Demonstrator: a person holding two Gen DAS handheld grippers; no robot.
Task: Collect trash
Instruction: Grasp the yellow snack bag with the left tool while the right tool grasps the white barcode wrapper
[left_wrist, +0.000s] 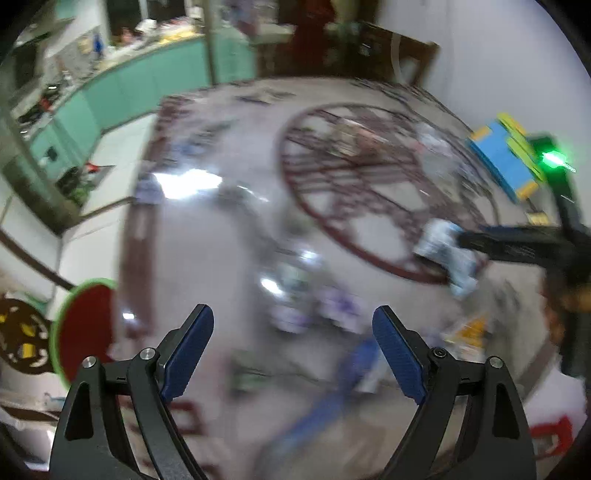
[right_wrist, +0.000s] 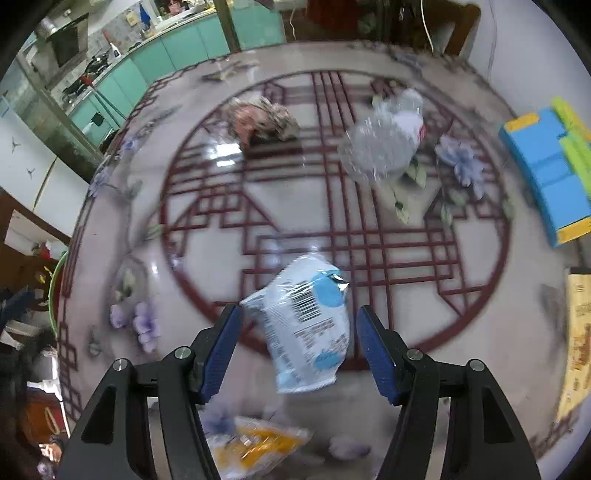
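Observation:
A white and light-blue wrapper (right_wrist: 308, 325) lies on the patterned round table (right_wrist: 207, 258), between the blue pads of my open right gripper (right_wrist: 299, 343); the pads stand apart from it. A crumpled clear plastic bag (right_wrist: 384, 144), a brownish crumpled wad (right_wrist: 264, 120) and a yellow wrapper (right_wrist: 255, 448) also lie on the table. In the blurred left wrist view my left gripper (left_wrist: 293, 349) is open and empty above the table, and the right gripper (left_wrist: 517, 243) reaches the blue-white wrapper (left_wrist: 445, 253) at the right.
A blue and yellow box (right_wrist: 550, 166) sits at the table's right edge, also in the left wrist view (left_wrist: 506, 155). A yellowish printed sheet (right_wrist: 578, 343) lies at the far right. A red stool with a green rim (left_wrist: 85, 328) stands left of the table. Teal kitchen cabinets (right_wrist: 162, 59) are behind.

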